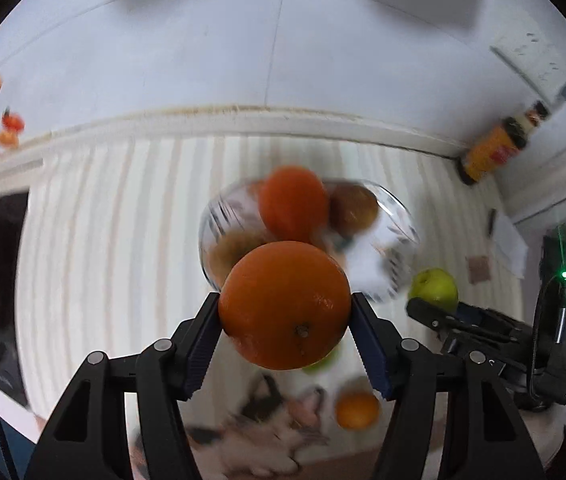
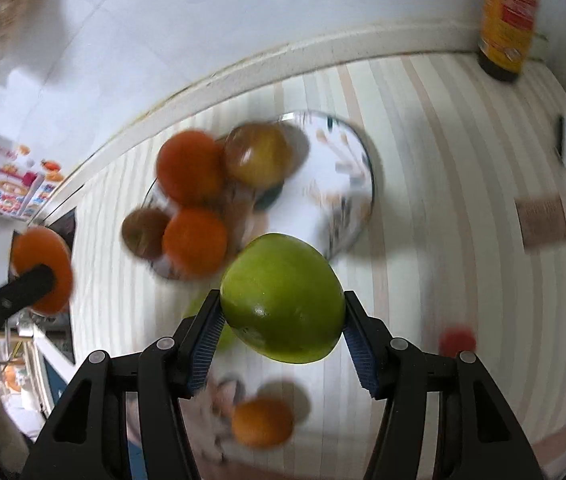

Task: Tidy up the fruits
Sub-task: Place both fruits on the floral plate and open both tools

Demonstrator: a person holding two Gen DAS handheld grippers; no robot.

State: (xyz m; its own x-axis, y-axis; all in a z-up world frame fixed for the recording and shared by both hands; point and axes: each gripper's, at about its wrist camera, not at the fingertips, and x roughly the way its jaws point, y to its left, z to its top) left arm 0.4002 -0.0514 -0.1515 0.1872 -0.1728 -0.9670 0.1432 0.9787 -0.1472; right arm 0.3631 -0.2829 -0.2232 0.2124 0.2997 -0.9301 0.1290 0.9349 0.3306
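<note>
Left gripper [image 1: 285, 322] clamped on an orange [image 1: 284, 306], blue pads [image 1: 203, 348] pressing both sides, stem end facing camera, fruit held in the air above the striped cloth [image 1: 103, 240]. Right gripper [image 2: 283, 318] clamped on a green apple [image 2: 283, 298], pads [image 2: 207, 340] on both flanks, also off the cloth.

Just beyond the held orange: glass bowl [image 1: 403, 224], blurred, holding another orange [image 1: 293, 202] and a brownish apple [image 1: 353, 210]. In the right view the bowl [image 2: 367, 184] shows two oranges and two brownish fruits bunched at its left side; right part bare.

Loose small orange [image 2: 262, 420] on the cloth near the front edge, below the grippers. Small red thing [image 2: 457, 342] to the right, too blurred to name. Bottle [image 2: 507, 20] with yellow label upright in the far right corner by the wall. Colourful box [image 2: 19, 184] at far left.
</note>
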